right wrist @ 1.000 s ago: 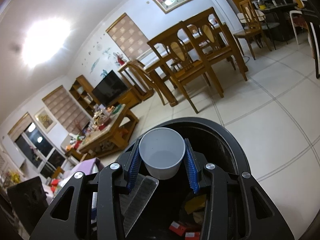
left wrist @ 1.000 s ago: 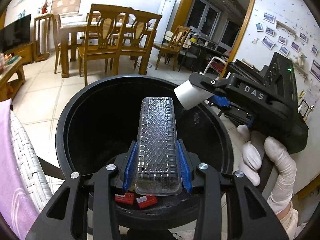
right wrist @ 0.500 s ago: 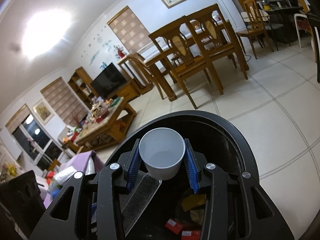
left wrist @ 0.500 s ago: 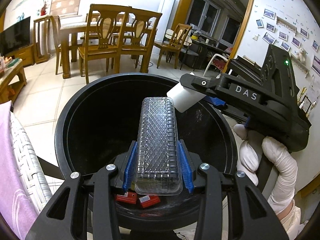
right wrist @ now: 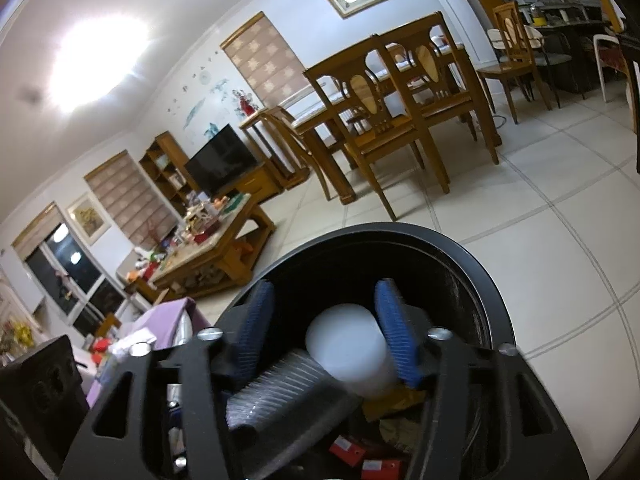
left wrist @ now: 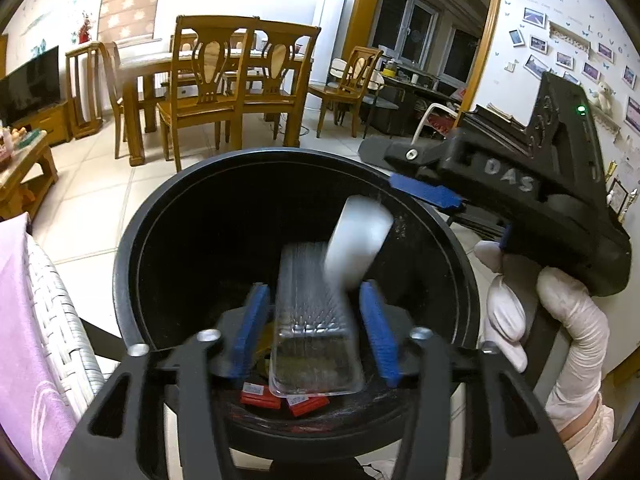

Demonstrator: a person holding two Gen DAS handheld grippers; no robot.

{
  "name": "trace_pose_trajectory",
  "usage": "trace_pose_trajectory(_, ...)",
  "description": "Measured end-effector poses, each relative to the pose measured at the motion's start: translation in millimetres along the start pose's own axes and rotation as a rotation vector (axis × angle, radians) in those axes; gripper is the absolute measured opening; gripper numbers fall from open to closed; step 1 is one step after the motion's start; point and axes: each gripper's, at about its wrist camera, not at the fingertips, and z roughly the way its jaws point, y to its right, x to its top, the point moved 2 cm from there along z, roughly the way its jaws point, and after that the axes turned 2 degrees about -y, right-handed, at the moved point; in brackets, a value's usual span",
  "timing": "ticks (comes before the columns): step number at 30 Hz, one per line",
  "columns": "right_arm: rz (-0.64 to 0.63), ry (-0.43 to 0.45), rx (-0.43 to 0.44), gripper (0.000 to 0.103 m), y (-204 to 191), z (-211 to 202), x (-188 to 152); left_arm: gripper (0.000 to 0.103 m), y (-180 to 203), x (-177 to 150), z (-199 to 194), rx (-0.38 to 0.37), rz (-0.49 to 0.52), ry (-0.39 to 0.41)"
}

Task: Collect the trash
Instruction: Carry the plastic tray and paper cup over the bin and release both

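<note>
In the left wrist view, a black round trash bin (left wrist: 168, 200) sits below both grippers. My left gripper (left wrist: 313, 292) hangs over it, its jaws opening. A clear ribbed plastic tray (left wrist: 312, 332), blurred, slips down between the blue pads with a gap on each side. From the right, a gloved hand holds my right gripper (left wrist: 404, 176) over the rim. A blurred white cup (left wrist: 358, 240) drops beneath it. In the right wrist view, my right gripper (right wrist: 324, 292) has its jaws opening, with the white cup (right wrist: 348, 352) loose between them and the tray (right wrist: 280, 396) below. Red packets (right wrist: 348, 446) lie on the bin's bottom.
A white wicker chair (left wrist: 60, 320) with a purple cloth stands at the bin's left. Wooden dining chairs and a table (left wrist: 216, 80) stand beyond on the tiled floor. A cluttered wooden coffee table (right wrist: 216, 240) is at the far left.
Both grippers have spread their pads. The clear tray has left the left gripper's hold and the white cup the right's; both are dropping into the bin.
</note>
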Motion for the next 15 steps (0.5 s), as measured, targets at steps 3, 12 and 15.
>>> trace_pose_trajectory(3, -0.002, 0.012, 0.01, 0.068, 1.1, -3.3, 3.2, 0.07, -0.2, 2.1, -2.8, 0.009, 0.005, 0.018)
trace_pose_trajectory(12, 0.026, 0.01, 0.021, 0.087, 6.9, -5.8, 6.3, 0.085, 0.0, 3.3, -1.0, 0.039, 0.017, 0.016)
trace_pose_trajectory(15, 0.037, 0.007, 0.025, 0.091, 8.4, -5.7, 6.2, 0.087, 1.6, 1.9, -0.4, 0.044, 0.021, 0.018)
